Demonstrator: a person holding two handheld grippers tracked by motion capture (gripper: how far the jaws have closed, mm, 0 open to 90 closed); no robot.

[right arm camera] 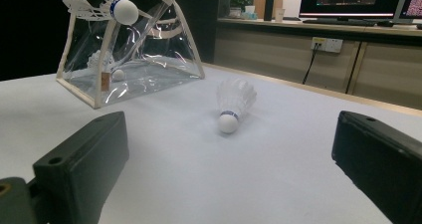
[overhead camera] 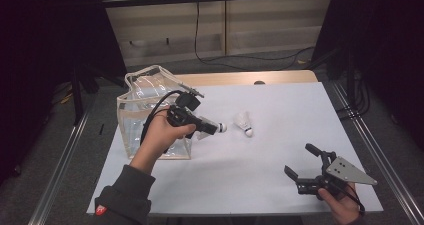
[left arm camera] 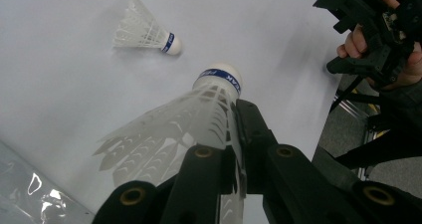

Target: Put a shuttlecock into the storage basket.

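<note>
My left gripper (overhead camera: 212, 127) is shut on the feather skirt of a white shuttlecock (left arm camera: 209, 109), held above the table beside a clear plastic bag (overhead camera: 135, 120). Its cork tip points toward a second shuttlecock (overhead camera: 245, 122) that lies on the white table, also in the left gripper view (left arm camera: 147, 35) and the right gripper view (right arm camera: 233, 104). The bag (right arm camera: 149, 64) holds another shuttlecock (right arm camera: 107, 67). My right gripper (overhead camera: 300, 159) rests open near the table's front right corner with nothing between its jaws, which face the lying shuttlecock.
The white table top (overhead camera: 280, 185) ends at metal rails on both sides. A wooden strip (overhead camera: 250, 78) runs along its far edge, with cabinets and a hanging cable (overhead camera: 197, 35) behind it. The other hand's gripper (left arm camera: 368, 35) shows at the upper right of the left gripper view.
</note>
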